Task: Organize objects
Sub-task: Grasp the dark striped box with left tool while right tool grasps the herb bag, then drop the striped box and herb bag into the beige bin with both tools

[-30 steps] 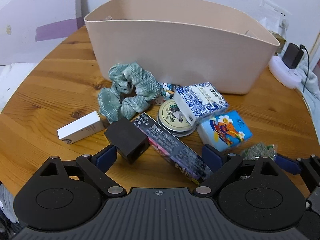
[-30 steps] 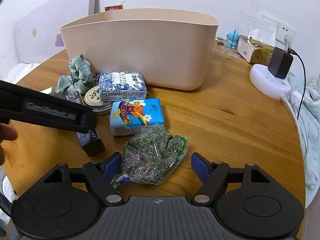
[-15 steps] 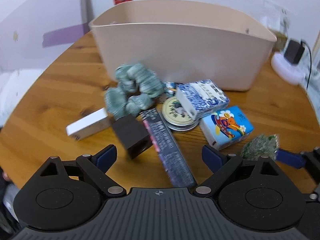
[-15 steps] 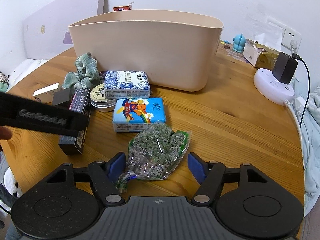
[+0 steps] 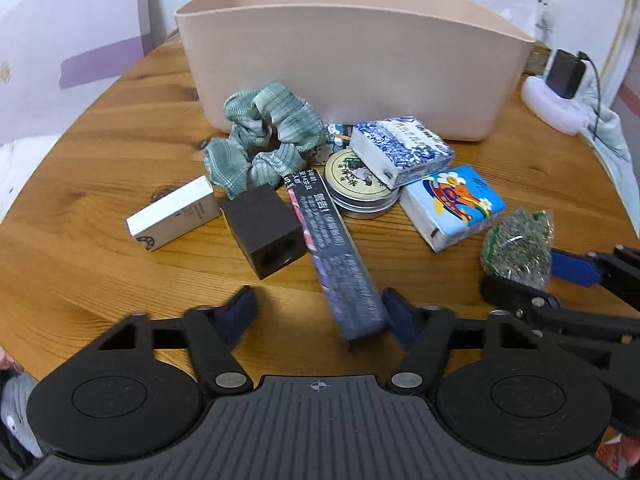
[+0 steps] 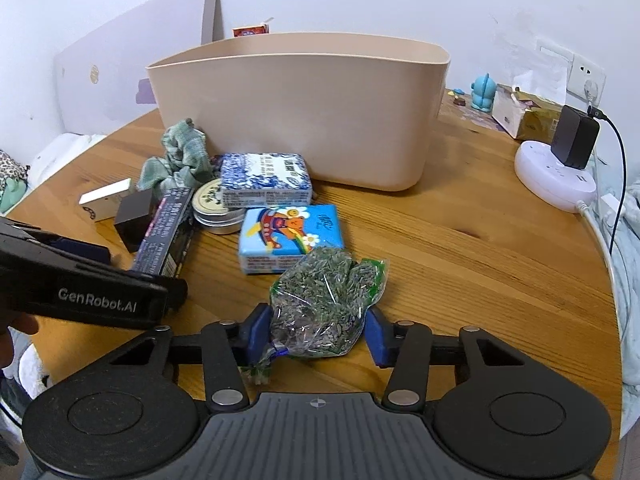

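Note:
A long dark box (image 5: pixel 336 256) lies on the wooden table (image 5: pixel 80 264), its near end between the closing jaws of my left gripper (image 5: pixel 318 312). The end lies against the right pad, while the left pad stands apart from it. My right gripper (image 6: pixel 316 334) is shut on a clear bag of dried herbs (image 6: pixel 324 292), which rests on the table. Behind stand a green scrunchie (image 5: pixel 264 136), a white box (image 5: pixel 176 212), a black cube (image 5: pixel 264 228), a round tin (image 5: pixel 356 188), two tissue packs (image 5: pixel 404 148) (image 5: pixel 452 204) and the beige bin (image 5: pixel 352 60).
A white power strip with a black charger (image 6: pixel 556 172) sits at the table's right edge. A blue figurine (image 6: pixel 482 94) and a torn carton (image 6: pixel 528 116) stand behind it. In the right wrist view my left gripper (image 6: pixel 132 268) reaches in from the left.
My left jaws have narrowed around the long dark box's near end, after the gripper shifted over it. My right jaws have closed onto the herb bag.

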